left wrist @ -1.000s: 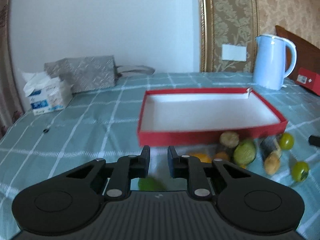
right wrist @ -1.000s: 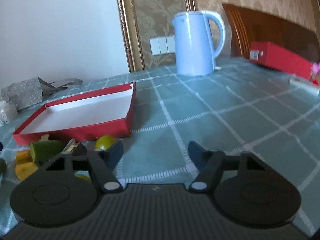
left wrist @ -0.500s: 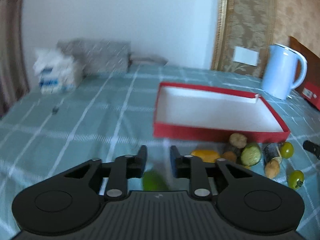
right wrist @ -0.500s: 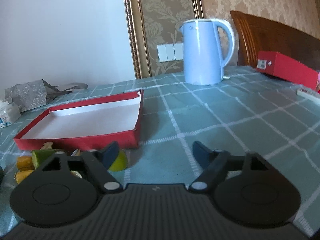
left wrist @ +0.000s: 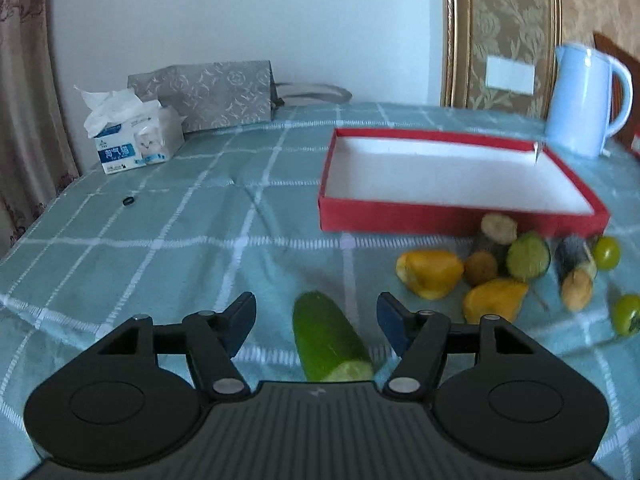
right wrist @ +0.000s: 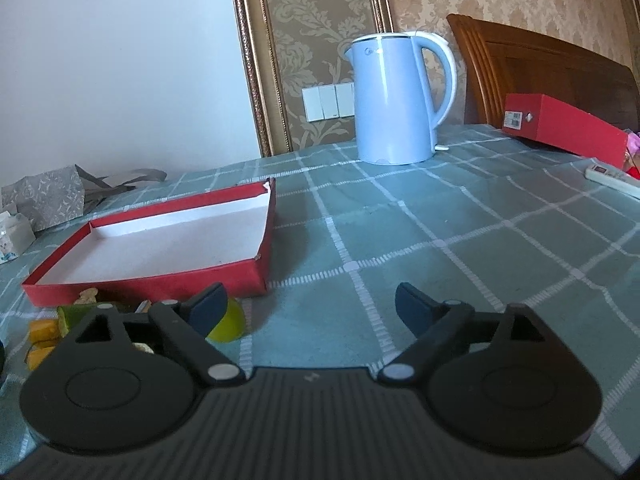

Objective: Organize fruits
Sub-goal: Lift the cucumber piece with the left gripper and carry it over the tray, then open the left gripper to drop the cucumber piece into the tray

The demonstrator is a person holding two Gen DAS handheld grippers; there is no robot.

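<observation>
Left hand-held gripper (left wrist: pixel 316 312) of mine sits spread wide with a green cut cucumber chunk (left wrist: pixel 328 340) lying loose between its fingers on the teal checked tabletop (left wrist: pixel 180 232), touching neither. Right hand-held gripper (right wrist: pixel 310 300) is spread too, gripping nothing, a small green round fruit (right wrist: pixel 228 320) just behind its left finger. Farther out, a heap of yellow and green fruit pieces (left wrist: pixel 500 268) sits against the shallow red cardboard tray (left wrist: pixel 440 216). Pale blue kettle (right wrist: pixel 394 96) at the back.
</observation>
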